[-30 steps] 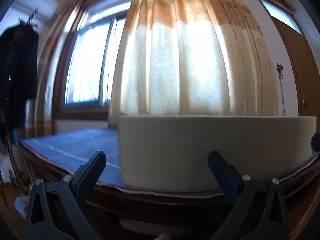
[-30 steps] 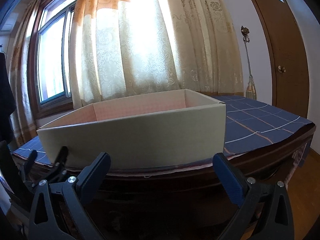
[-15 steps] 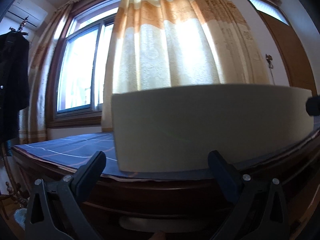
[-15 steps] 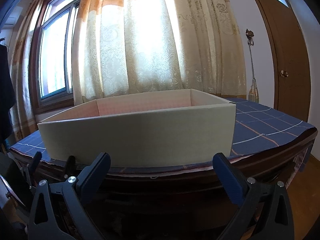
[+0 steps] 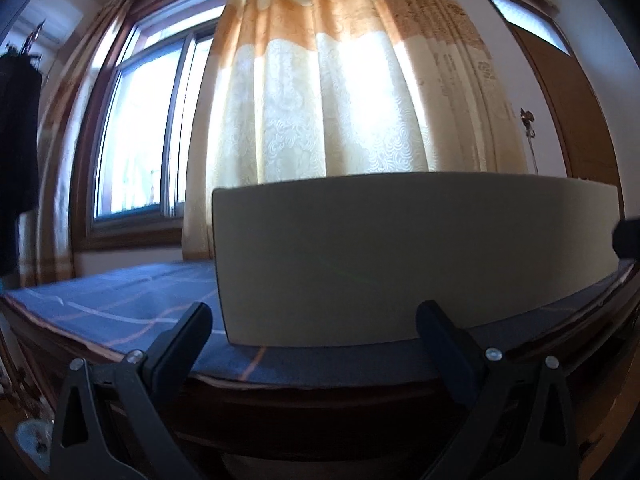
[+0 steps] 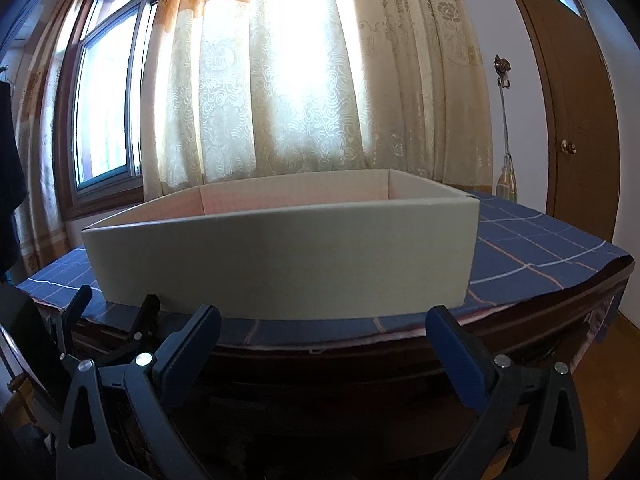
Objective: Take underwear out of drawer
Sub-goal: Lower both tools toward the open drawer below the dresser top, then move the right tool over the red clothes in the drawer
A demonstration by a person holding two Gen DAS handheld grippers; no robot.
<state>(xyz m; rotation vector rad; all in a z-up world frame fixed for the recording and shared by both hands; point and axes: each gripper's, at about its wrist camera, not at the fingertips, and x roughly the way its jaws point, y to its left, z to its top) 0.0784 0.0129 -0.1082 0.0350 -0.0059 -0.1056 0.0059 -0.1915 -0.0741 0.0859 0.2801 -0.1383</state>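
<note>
An open-topped beige cardboard box (image 6: 280, 264) stands on a table under a blue checked cloth (image 6: 540, 256). Its front wall hides what lies inside; only pinkish inner walls show. I see no underwear in either view. My left gripper (image 5: 314, 314) is open just before the table's front edge, facing the left half of the box (image 5: 400, 260). My right gripper (image 6: 324, 316) is open too, level with the table edge at the box's middle. In the right wrist view the left gripper (image 6: 116, 300) shows at the lower left, open. Neither holds anything.
The table has a dark wooden front edge (image 6: 360, 364). A patterned curtain (image 6: 280, 100) and a window (image 5: 140, 140) are behind it. A wooden door (image 6: 568, 120) stands at the right and a slim vase (image 6: 506, 178) near the table's far right corner. Dark clothing (image 5: 16, 140) hangs at the left.
The left gripper has dropped lower, so the box front now fills more of its view. The right gripper has drifted slightly closer to the table. Both stay open.
</note>
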